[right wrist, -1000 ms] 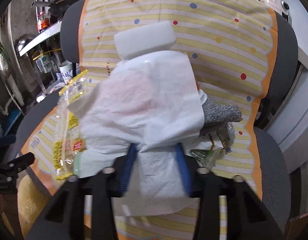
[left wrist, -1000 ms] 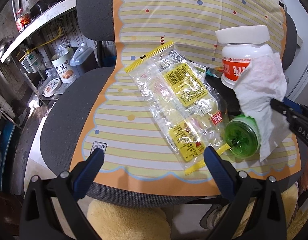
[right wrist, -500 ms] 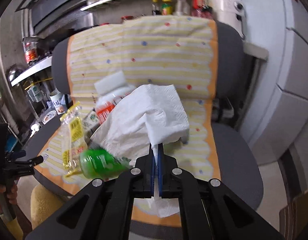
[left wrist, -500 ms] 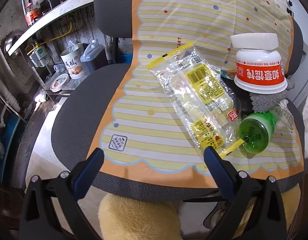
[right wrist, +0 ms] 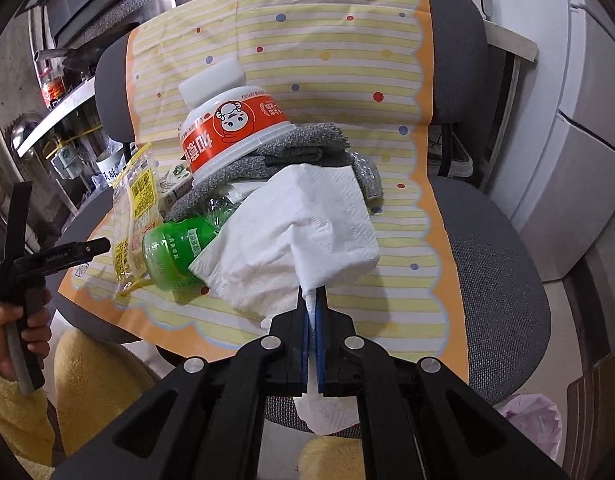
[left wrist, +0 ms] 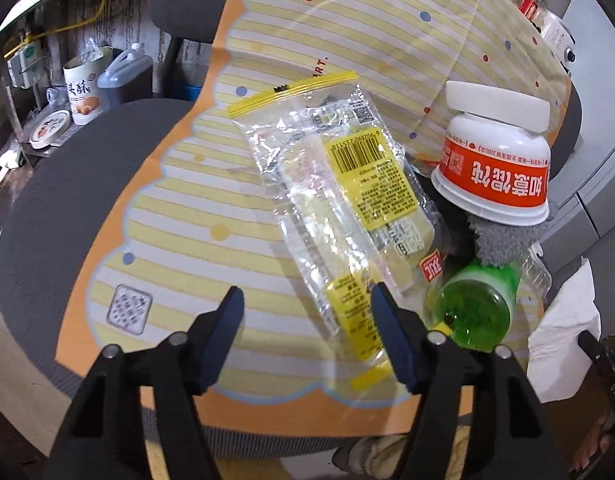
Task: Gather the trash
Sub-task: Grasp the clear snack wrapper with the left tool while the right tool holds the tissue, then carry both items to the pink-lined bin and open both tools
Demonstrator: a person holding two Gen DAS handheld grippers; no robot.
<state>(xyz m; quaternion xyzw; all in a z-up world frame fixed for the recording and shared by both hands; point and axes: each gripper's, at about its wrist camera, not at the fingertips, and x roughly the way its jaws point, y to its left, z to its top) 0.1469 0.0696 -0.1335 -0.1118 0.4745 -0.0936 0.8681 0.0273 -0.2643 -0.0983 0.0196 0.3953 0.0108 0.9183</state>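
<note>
A clear plastic wrapper with yellow labels (left wrist: 347,200) lies on the striped mat (left wrist: 195,216) covering a grey office chair. My left gripper (left wrist: 305,300) is open, its right finger just over the wrapper's near end. Beside it lie a green bottle (left wrist: 471,312), an upturned white and orange bowl (left wrist: 495,176) and a grey cloth (left wrist: 503,240). My right gripper (right wrist: 312,294) is shut on a white paper tissue (right wrist: 299,232), held above the mat's front. The bottle (right wrist: 171,244), bowl (right wrist: 231,128), cloth (right wrist: 299,148) and wrapper (right wrist: 133,204) show behind it.
The chair seat (right wrist: 495,264) is grey mesh around the mat (right wrist: 387,216). A tin can (left wrist: 81,92) and a jug (left wrist: 125,76) stand on the floor at far left. A white cabinet (right wrist: 579,140) is on the right. A pink bag (right wrist: 531,420) lies at the lower right.
My left gripper moved forward and right toward the wrapper and its jaws narrowed. My right gripper pulled the tissue back off the bowl, away from the pile.
</note>
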